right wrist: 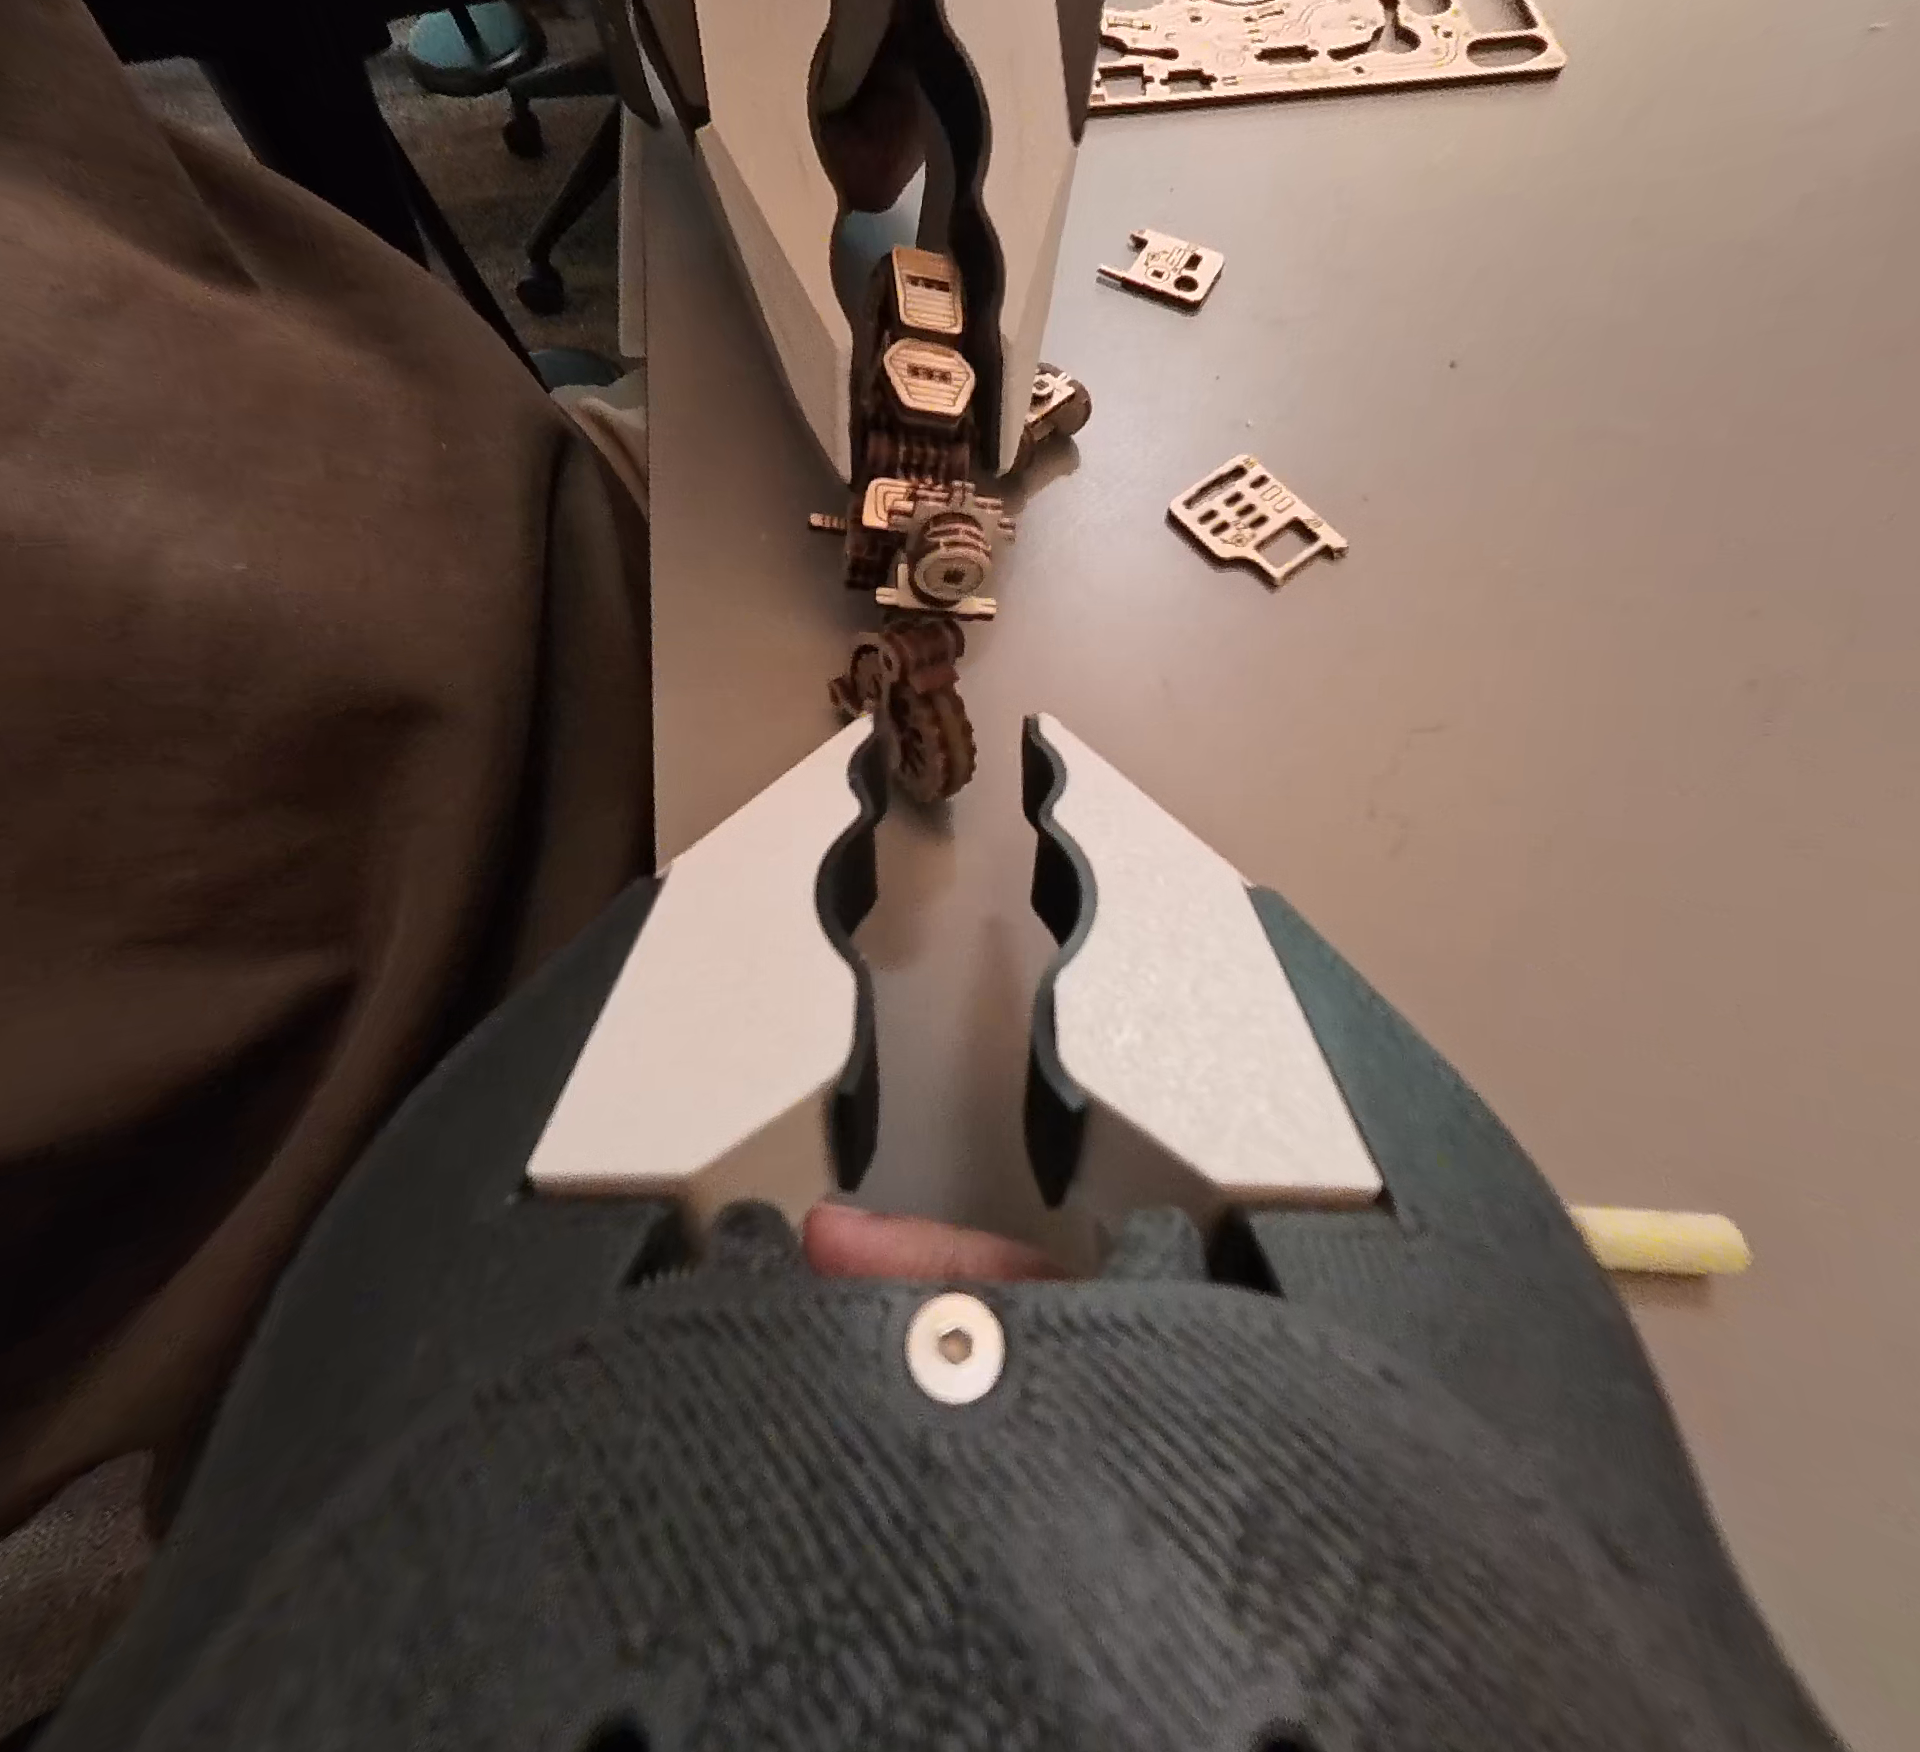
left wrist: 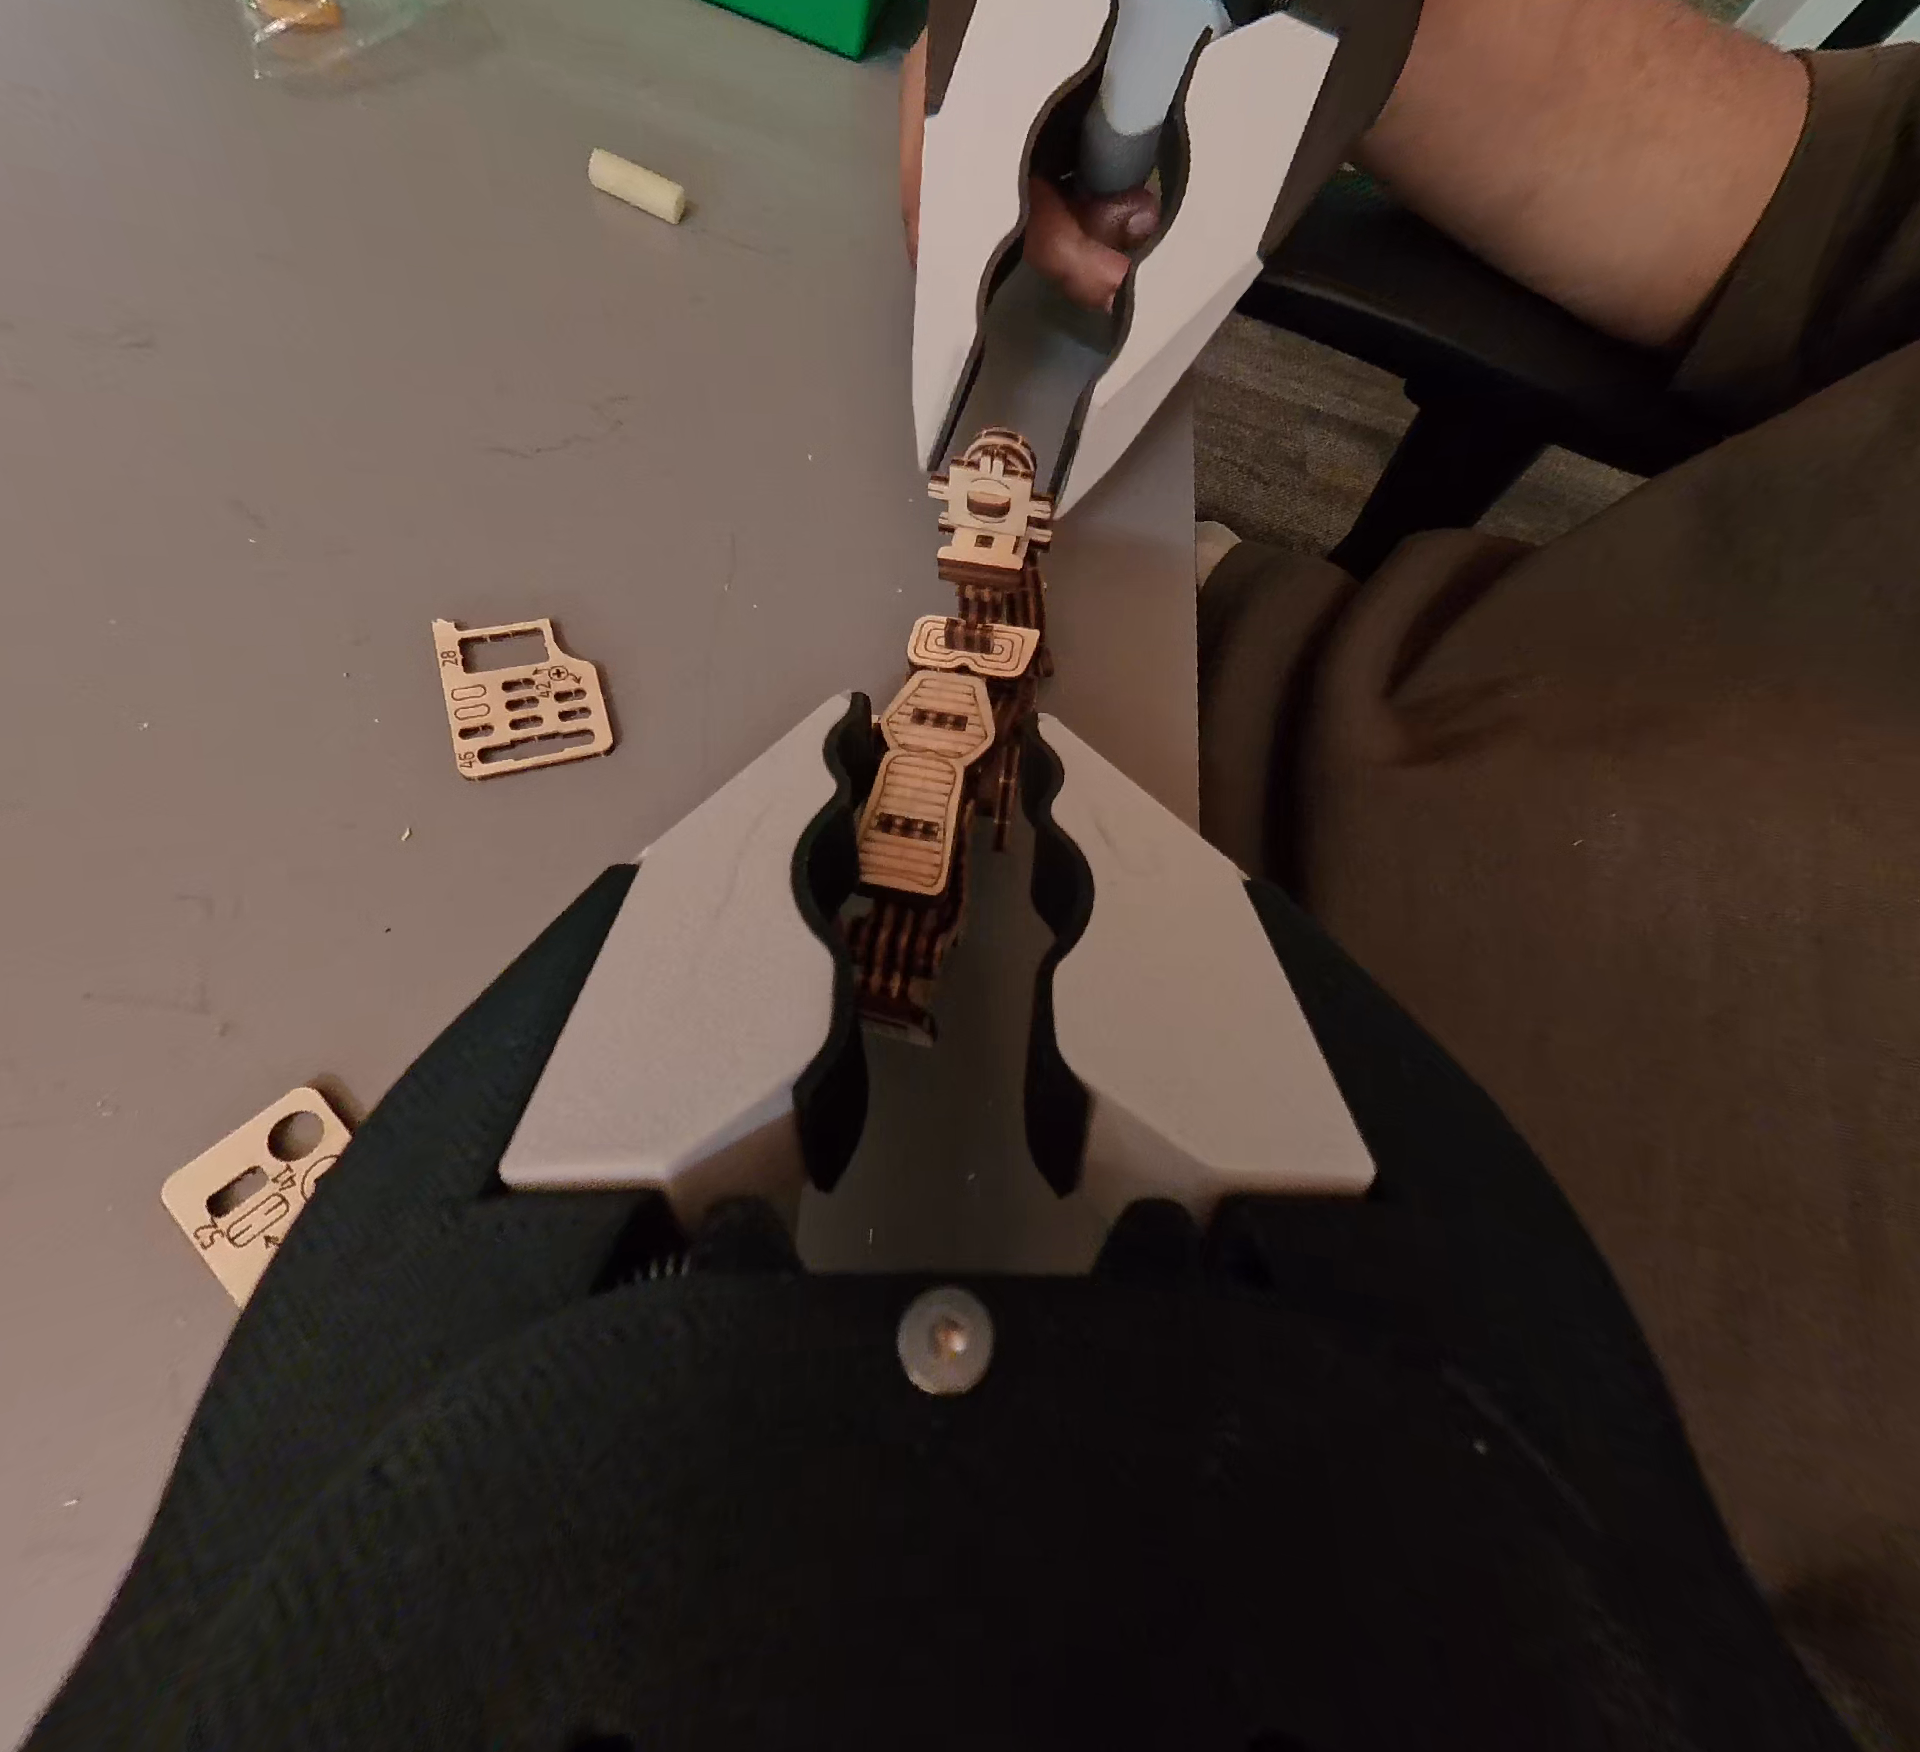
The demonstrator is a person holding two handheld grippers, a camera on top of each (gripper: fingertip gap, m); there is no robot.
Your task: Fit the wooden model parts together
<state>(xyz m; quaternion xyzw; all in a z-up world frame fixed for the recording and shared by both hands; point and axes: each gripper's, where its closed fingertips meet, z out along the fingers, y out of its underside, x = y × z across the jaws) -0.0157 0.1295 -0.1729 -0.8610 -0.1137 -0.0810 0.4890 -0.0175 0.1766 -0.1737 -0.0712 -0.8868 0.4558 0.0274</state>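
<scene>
The left gripper (left wrist: 940, 736) fills the bottom of its view, its fingers closed on the back of the wooden model (left wrist: 935, 809), a small motorbike held up over the worktop (left wrist: 312, 455) edge. The right gripper (right wrist: 948, 731) sits across from it, fingers a little open and holding nothing, with the front wheel (right wrist: 930, 726) just at their tips. If the right fingers squeeze too hard or crooked, the thin wood could snap, or the model could twist loose and fall off the edge.

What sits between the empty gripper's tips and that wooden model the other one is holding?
In the right wrist view, a small wooden wheel piece lies between the right gripper and the wooden model.
</scene>
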